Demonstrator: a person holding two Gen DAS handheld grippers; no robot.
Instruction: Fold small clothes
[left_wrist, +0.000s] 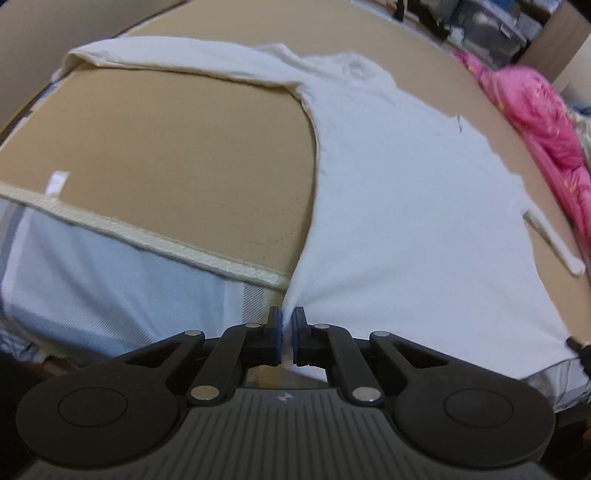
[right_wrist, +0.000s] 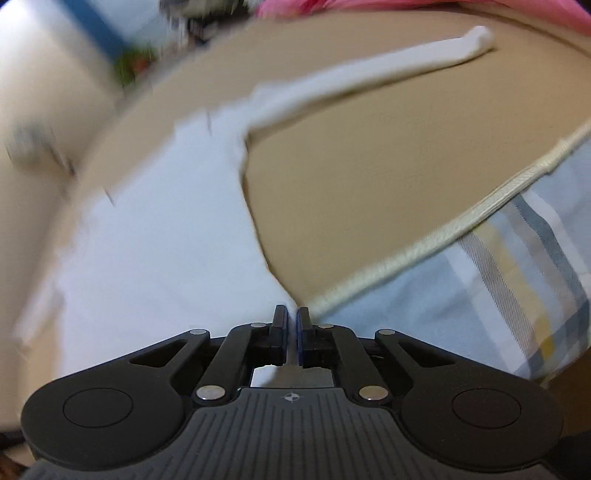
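Garment: a white long-sleeved top (left_wrist: 399, 192) lies spread on a tan mat (left_wrist: 177, 147), filling the centre and right of the left wrist view. Its hem runs along the bottom of the frame, its neck sits toward the upper centre.

Sleeves: one sleeve (left_wrist: 177, 59) stretches flat toward the upper left of the left wrist view. In the right wrist view another sleeve (right_wrist: 388, 66) reaches toward the upper right, though motion blur softens it.

Left gripper (left_wrist: 287, 334): its two blue-padded fingers are pinched together on the hem corner of the top, at lower centre of the frame, with a thin fold of white cloth between them.

Right gripper (right_wrist: 291, 338): its fingers are likewise clamped on the opposite hem corner, where the white cloth narrows to a point at lower centre. The top (right_wrist: 159, 240) fans out up and left from that pinch.

Mat edge: a cream bound border (left_wrist: 155, 240) runs diagonally just beside each gripper, with pale blue striped bedding (left_wrist: 110, 295) below it.

Labels: a small white tag (left_wrist: 55, 182) sits at the mat's left edge; no writing on it can be read.

Background: a pink garment (left_wrist: 535, 122) is heaped at the right edge, well apart from the top.
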